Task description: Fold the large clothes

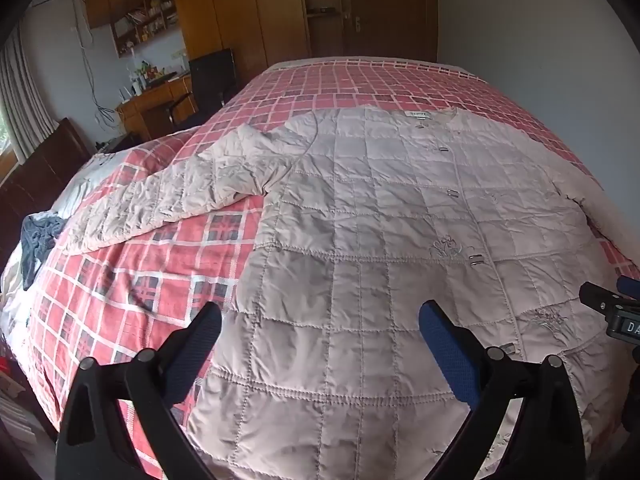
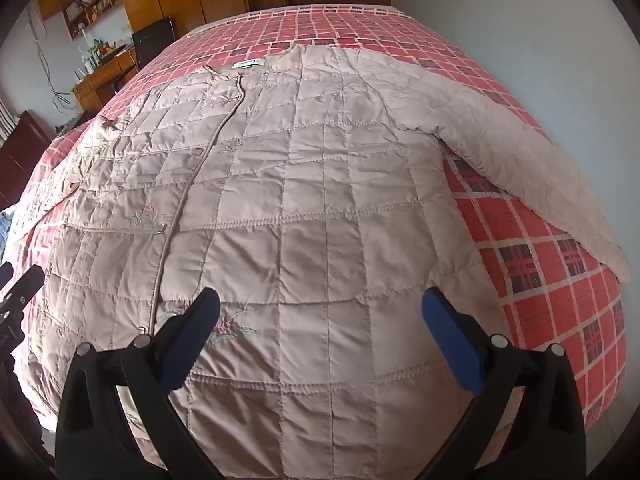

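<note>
We hold the left claw (image 1: 320, 344) and right claw (image 2: 320, 340) spread and empty above the near hem of the quilted jacket (image 1: 380, 220), which lies flat on the bed (image 1: 120, 280), collar far, each sleeve nearer its own-side claw.

A: so what's the count?
B: 1 quilted jacket (image 1: 380, 216) w/ 2 sleeves out, 1 plaid bed (image 1: 160, 272), 2 grippers – left (image 1: 320, 340) & right (image 2: 320, 332), 1 desk (image 1: 156, 100)

"DA" on right hand-held gripper (image 1: 624, 322)
</note>
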`<action>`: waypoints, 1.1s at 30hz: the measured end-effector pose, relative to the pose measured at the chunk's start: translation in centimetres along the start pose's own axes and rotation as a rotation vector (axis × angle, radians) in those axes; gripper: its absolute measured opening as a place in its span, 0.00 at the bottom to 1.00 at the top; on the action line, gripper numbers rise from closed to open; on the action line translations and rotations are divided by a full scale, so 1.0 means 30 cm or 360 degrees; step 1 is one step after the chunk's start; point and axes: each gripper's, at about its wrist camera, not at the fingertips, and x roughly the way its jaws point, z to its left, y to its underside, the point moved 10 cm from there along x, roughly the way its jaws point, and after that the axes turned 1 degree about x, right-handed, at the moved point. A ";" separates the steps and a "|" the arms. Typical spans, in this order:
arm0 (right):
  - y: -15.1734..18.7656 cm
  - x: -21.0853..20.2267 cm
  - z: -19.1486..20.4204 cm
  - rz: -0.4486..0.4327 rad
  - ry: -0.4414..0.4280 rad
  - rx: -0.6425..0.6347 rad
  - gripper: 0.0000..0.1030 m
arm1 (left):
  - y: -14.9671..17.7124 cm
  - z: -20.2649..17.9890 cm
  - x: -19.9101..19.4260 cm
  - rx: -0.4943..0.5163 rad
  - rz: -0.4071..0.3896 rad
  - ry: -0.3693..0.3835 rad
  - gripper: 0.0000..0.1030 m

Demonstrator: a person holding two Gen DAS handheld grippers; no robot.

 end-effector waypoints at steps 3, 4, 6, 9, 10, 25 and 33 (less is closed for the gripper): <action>-0.007 0.016 0.002 0.0005 0.0002 0.0011 0.97 | -0.001 -0.002 -0.004 0.0011 -0.0022 -0.0017 0.96; -0.009 0.022 0.002 0.0011 0.0006 0.0010 0.97 | -0.002 -0.003 -0.001 0.0012 -0.0008 -0.0013 0.96; -0.014 0.033 0.002 0.0019 0.0016 0.0005 0.97 | -0.002 -0.005 -0.001 0.0014 -0.0008 -0.0009 0.96; 0.003 0.026 -0.003 -0.0005 0.0028 0.0026 0.97 | -0.002 -0.003 0.000 0.0009 -0.0003 -0.0003 0.96; 0.003 0.028 -0.003 -0.0006 0.0027 0.0029 0.97 | -0.015 -0.008 -0.002 0.0015 -0.0009 -0.0014 0.96; -0.006 0.046 -0.015 -0.0017 0.0044 0.0039 0.97 | -0.001 0.003 0.020 0.0010 -0.0002 -0.0010 0.96; -0.006 0.049 -0.012 -0.0018 0.0049 0.0041 0.97 | -0.002 0.010 0.019 0.0012 -0.0010 -0.0021 0.96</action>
